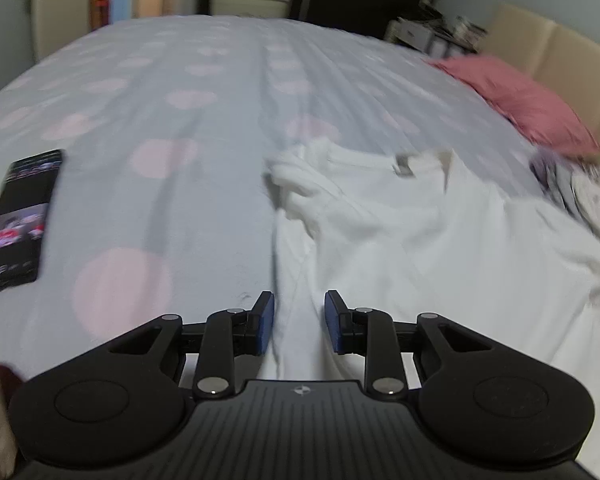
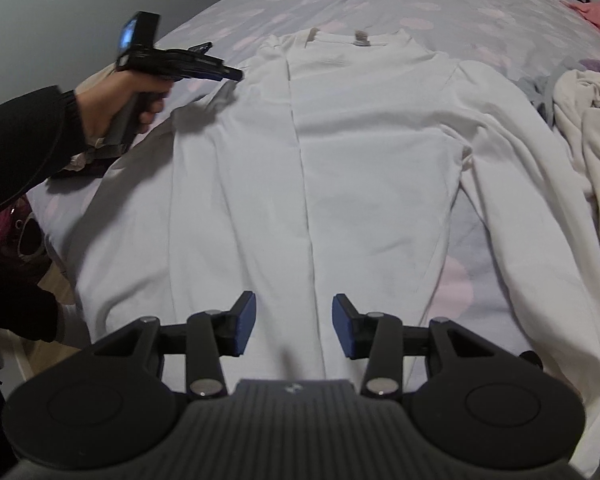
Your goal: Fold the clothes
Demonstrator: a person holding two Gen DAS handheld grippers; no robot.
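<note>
We hold both tongs, the left gripper (image 1: 299, 322) and right gripper (image 2: 294, 326), open and empty above the white shirt (image 2: 340, 152), spread flat across the bed (image 2: 420, 4) ahead.

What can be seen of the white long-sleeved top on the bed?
The white top lies flat on the dotted bed cover, collar and grey neck tag at the far end. Soft knit-looking fabric, lightly creased. One side is already folded inward over the body; the other sleeve lies stretched out. Neither open gripper holds it.
</note>
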